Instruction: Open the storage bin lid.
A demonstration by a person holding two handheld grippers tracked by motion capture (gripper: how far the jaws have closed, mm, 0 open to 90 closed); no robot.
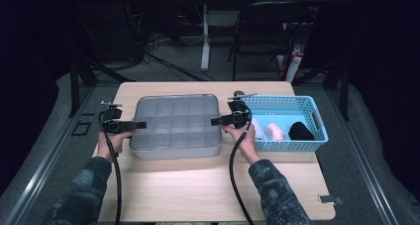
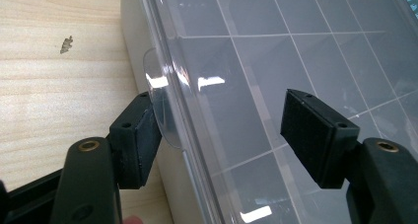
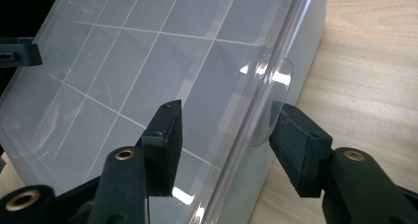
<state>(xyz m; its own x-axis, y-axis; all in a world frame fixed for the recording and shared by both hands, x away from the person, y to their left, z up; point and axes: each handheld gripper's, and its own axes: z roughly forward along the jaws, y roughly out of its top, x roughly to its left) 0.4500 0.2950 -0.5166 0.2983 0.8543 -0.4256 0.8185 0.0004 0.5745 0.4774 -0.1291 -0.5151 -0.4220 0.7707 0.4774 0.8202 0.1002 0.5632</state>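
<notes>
A grey compartment box (image 1: 176,148) with a clear lid (image 1: 176,118) lies in the middle of the wooden table. My left gripper (image 1: 141,125) is at the box's left edge, level and pointing right. In the left gripper view the left gripper (image 2: 222,115) is open astride the lid's rim, one pad against a clear lid tab (image 2: 160,100), the other above the lid. My right gripper (image 1: 215,121) is at the box's right edge. It (image 3: 227,123) is open too, straddling the rim by the other tab (image 3: 273,95), with neither pad pressing.
A blue basket (image 1: 317,116) stands right of the box, holding a white, a pink (image 1: 275,131) and a black (image 1: 301,131) item. A metal clip (image 1: 331,199) lies near the table's front right corner. A black chair (image 1: 267,31) stands beyond the table.
</notes>
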